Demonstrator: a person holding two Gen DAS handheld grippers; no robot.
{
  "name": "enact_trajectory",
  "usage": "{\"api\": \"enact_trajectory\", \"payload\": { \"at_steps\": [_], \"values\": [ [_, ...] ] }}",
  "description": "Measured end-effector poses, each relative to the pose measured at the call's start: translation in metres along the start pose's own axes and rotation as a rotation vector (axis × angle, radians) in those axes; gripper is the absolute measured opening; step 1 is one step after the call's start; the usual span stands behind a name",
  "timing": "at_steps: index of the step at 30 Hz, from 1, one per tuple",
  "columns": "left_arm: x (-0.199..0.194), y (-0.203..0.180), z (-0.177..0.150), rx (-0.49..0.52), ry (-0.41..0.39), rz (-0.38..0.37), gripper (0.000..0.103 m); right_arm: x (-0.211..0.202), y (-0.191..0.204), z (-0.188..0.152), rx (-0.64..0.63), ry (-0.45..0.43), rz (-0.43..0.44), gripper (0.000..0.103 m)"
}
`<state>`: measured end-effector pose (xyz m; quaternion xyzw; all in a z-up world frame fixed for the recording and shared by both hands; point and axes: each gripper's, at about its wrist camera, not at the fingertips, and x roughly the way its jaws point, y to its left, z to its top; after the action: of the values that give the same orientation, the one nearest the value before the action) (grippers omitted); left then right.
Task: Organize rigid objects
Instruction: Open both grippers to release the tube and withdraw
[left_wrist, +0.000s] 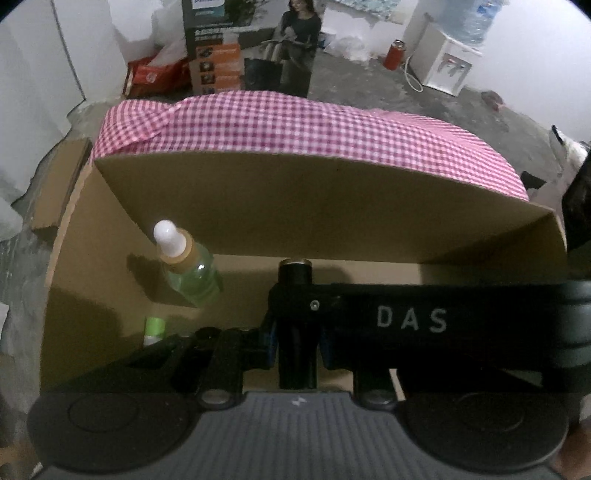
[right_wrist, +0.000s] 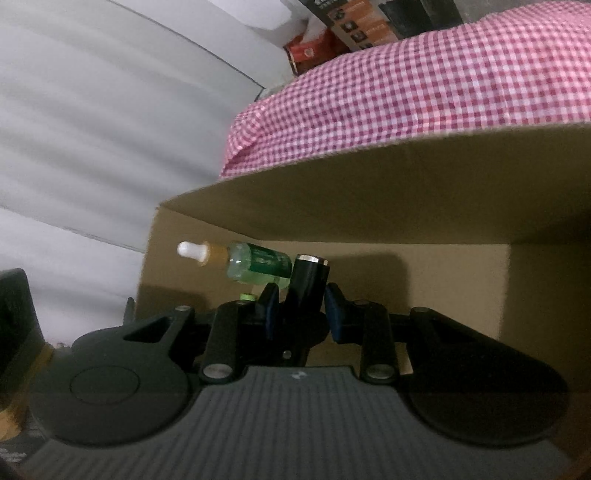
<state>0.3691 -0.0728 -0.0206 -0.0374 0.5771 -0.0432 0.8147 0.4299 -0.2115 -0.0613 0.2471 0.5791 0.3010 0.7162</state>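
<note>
Both grippers reach into the cardboard box (left_wrist: 332, 206). Left gripper (left_wrist: 297, 339) fingers clamp a black cylinder (left_wrist: 295, 280); right gripper (right_wrist: 301, 314) fingers sit spread around it beside the green dropper bottle (right_wrist: 255, 267).

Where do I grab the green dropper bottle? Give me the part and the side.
Probably the wide green body of the dropper bottle, below its tan collar, fingers across its width, coming from the open near side of the box. It leans tilted near the left wall, white tip up, and the narrow tip would likely slip.
</note>
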Motion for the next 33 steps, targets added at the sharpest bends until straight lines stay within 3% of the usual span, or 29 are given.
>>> {"api": "enact_trajectory", "payload": {
  "at_steps": [5,7,9,13,17,20,22,28,31,33],
  "values": [
    [-0.005,0.002,-0.003,-0.006,-0.027,-0.003,0.042,0.007,-0.003,0.000,-0.013,-0.007,0.004,0.034],
    [-0.012,0.002,-0.005,-0.004,-0.043,-0.004,0.046,0.006,-0.004,0.001,-0.009,-0.018,0.006,0.041],
    [-0.022,0.001,-0.008,0.004,-0.062,-0.011,0.050,0.000,-0.001,0.000,-0.011,-0.035,0.013,0.042],
    [-0.052,-0.007,-0.021,0.044,-0.137,-0.036,0.065,-0.029,0.007,-0.007,-0.015,-0.102,0.046,0.047],
    [-0.090,-0.015,-0.041,0.089,-0.214,-0.080,0.073,-0.073,0.021,-0.022,-0.042,-0.207,0.073,0.053],
    [-0.122,-0.021,-0.063,0.130,-0.287,-0.107,0.078,-0.115,0.034,-0.045,-0.082,-0.301,0.081,0.057],
    [-0.145,-0.024,-0.080,0.173,-0.345,-0.099,0.079,-0.145,0.041,-0.065,-0.106,-0.375,0.079,0.075],
    [-0.205,-0.024,-0.143,0.300,-0.472,-0.180,0.091,-0.215,0.067,-0.141,-0.240,-0.534,-0.003,0.097],
    [-0.222,-0.018,-0.178,0.341,-0.521,-0.176,0.095,-0.233,0.079,-0.178,-0.314,-0.568,-0.035,0.102],
    [-0.228,-0.009,-0.199,0.340,-0.535,-0.168,0.103,-0.239,0.092,-0.202,-0.377,-0.582,-0.080,0.102]
  ]
}}
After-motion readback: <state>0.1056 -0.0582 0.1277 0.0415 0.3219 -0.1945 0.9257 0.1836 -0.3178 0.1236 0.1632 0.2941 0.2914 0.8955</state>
